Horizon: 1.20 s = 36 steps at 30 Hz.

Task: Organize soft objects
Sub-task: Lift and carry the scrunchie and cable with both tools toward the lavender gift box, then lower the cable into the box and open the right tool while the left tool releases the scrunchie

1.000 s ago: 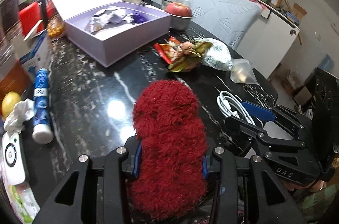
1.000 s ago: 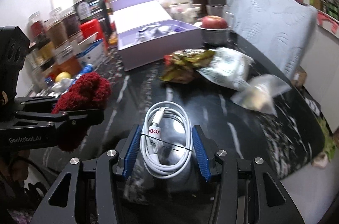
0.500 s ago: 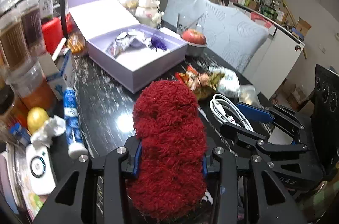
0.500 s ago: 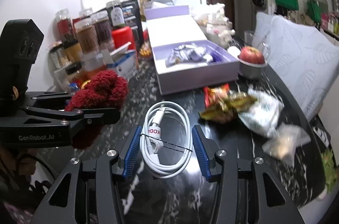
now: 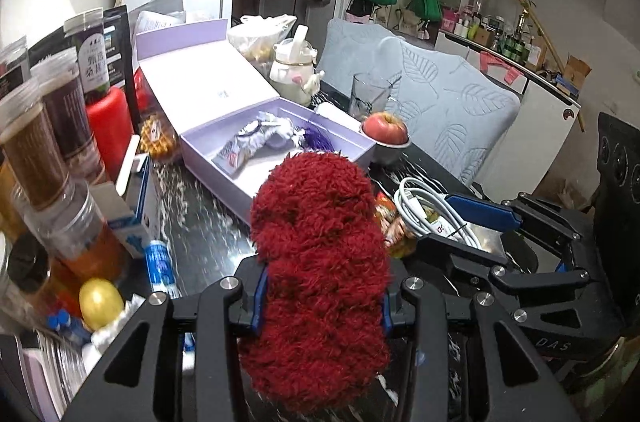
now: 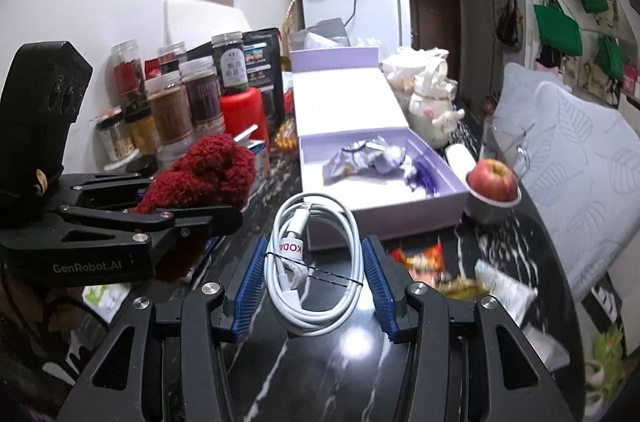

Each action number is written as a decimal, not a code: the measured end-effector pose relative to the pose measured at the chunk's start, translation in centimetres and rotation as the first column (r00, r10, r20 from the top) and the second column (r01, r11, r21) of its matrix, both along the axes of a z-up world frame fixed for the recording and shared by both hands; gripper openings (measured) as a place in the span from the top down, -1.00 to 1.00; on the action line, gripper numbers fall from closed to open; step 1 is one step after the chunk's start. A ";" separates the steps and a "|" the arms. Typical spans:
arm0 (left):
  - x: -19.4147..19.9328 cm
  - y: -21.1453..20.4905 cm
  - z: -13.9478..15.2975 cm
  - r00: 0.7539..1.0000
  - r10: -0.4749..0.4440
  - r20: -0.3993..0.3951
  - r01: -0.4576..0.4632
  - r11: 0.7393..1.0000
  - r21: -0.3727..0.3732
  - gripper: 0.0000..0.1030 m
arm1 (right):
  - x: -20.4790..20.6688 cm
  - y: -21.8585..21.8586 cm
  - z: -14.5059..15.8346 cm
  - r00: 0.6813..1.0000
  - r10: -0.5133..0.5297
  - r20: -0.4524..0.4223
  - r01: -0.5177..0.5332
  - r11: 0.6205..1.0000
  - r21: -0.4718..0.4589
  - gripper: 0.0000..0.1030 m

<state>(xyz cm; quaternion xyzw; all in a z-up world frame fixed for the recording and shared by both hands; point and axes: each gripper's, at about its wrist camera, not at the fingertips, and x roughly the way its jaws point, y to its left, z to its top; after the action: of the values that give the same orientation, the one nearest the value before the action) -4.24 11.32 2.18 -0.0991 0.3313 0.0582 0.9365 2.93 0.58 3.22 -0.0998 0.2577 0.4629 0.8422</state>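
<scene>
My left gripper (image 5: pixel 320 306) is shut on a fuzzy red soft object (image 5: pixel 320 262) and holds it above the black marble table (image 5: pixel 204 234). My right gripper (image 6: pixel 314 274) is shut on a coiled white cable (image 6: pixel 316 262); the cable also shows in the left wrist view (image 5: pixel 432 218). An open lavender box (image 6: pixel 384 198) lies ahead of both grippers with crumpled silver and purple items (image 6: pixel 368 158) inside. The red object also shows at left in the right wrist view (image 6: pixel 208 170).
Jars and bottles (image 6: pixel 176 110) line the left wall side. An apple in a metal bowl (image 6: pixel 496 182) sits right of the box. Snack packets (image 6: pixel 460 274) lie on the table. A pale leaf-print cushion (image 6: pixel 580 174) is at right. A white teapot (image 6: pixel 432 110) stands behind the box.
Both grippers have lifted and tilted up with their loads, so the box and back wall now fill more of the view. Both holds are unchanged.
</scene>
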 end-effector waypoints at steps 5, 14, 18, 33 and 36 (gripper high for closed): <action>2.0 1.5 0.3 1.000 0.001 0.007 -0.001 1.000 0.006 0.22 | 2.3 1.7 0.6 1.000 0.003 0.001 -0.003 1.000 0.000 0.06; 6.6 4.6 0.9 1.000 0.001 0.014 -0.001 1.000 0.016 0.22 | 7.4 4.7 1.3 1.000 -0.011 0.001 0.011 1.000 -0.009 0.06; 8.7 6.0 0.9 1.000 0.007 0.015 -0.007 1.000 0.019 0.22 | 9.8 6.0 1.5 1.000 -0.022 -0.005 0.022 0.999 -0.026 0.06; 17.0 10.5 2.0 0.999 0.034 0.003 -0.034 0.999 0.035 0.22 | 17.7 11.6 3.8 0.999 -0.033 0.034 0.036 0.994 -0.104 0.06; 18.3 11.4 2.4 0.999 0.035 0.000 -0.035 0.999 0.033 0.22 | 19.0 12.8 3.9 0.999 -0.035 0.040 0.040 0.992 -0.117 0.06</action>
<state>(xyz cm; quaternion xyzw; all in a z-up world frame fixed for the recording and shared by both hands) 14.03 22.69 4.59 -0.0896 0.3290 0.0800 0.9367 21.90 13.38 7.15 -0.1533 0.2706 0.4289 0.8481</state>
